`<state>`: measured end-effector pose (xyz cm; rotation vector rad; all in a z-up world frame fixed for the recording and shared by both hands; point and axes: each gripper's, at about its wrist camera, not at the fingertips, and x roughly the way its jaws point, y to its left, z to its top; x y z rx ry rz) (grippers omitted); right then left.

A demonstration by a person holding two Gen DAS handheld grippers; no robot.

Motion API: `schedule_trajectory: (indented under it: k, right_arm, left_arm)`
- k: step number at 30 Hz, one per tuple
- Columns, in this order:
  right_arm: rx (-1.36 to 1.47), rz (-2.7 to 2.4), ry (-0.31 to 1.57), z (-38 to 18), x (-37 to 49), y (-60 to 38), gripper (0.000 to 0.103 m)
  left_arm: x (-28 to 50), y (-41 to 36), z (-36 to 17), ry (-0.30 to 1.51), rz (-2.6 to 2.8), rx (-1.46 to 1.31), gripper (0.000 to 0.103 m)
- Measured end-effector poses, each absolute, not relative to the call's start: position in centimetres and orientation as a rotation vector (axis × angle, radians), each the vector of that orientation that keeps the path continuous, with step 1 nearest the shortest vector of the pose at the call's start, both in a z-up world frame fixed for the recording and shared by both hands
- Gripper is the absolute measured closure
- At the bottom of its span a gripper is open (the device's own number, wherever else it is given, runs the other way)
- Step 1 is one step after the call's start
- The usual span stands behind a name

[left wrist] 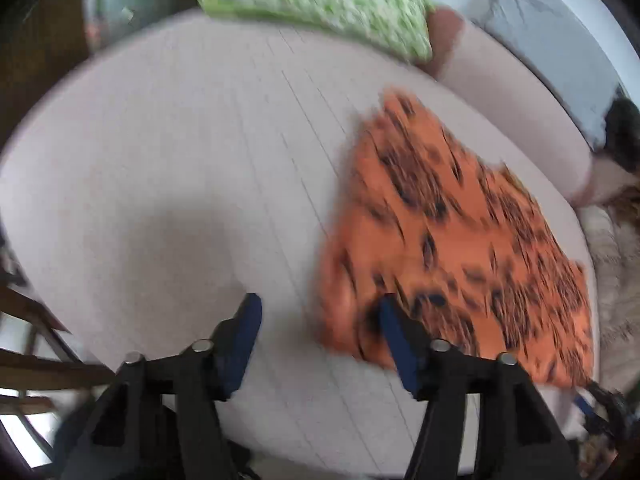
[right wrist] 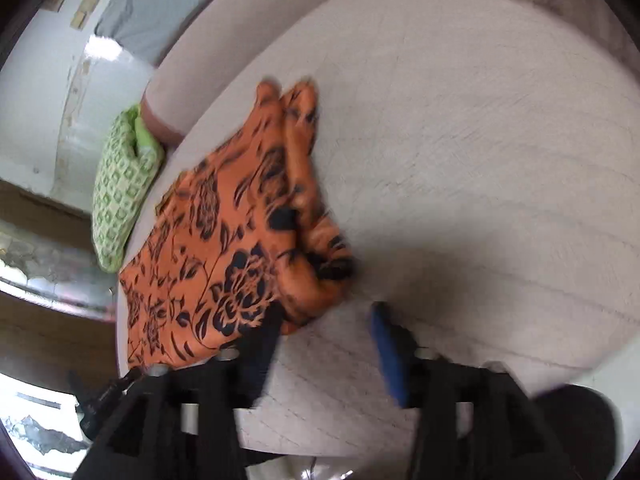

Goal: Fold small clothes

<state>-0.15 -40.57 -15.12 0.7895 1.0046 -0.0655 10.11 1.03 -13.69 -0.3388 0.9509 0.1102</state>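
An orange garment with a black floral print point(left wrist: 456, 232) lies on the pale sofa seat point(left wrist: 180, 160). In the left wrist view it lies to the right, and my left gripper point(left wrist: 320, 304) is open above its left edge, one finger over the cloth, one over bare seat. In the right wrist view the garment point(right wrist: 224, 248) lies to the left, bunched along its right edge. My right gripper point(right wrist: 326, 314) is open at the garment's near right corner and holds nothing.
A green patterned cushion point(left wrist: 320, 0) sits at the back of the seat point(right wrist: 480, 140); it also shows in the right wrist view point(right wrist: 120, 192). The sofa backrest point(left wrist: 520, 92) runs behind. A furry throw point(left wrist: 612, 248) lies at the right.
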Motion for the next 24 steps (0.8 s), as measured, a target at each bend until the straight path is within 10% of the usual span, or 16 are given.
schedule_trajectory:
  k: [13, 16, 24]
  right_arm:
    - [0.457, 0.019, 0.977, -12.6, 16.6, -40.4, 0.045]
    - [0.397, 0.020, 1.012, -13.3, 18.1, -39.4, 0.095]
    - [0.268, -0.133, 0.945, -12.8, 16.7, -39.2, 0.092]
  left_arm:
    - [13.6, -2.0, -12.8, 0.886, 0.031, -0.228, 0.039]
    - [13.1, -1.7, -12.8, 0.882, 0.022, -0.214, 0.039]
    - [14.3, -1.5, -13.3, 0.891, 0.035, -0.193, 0.039]
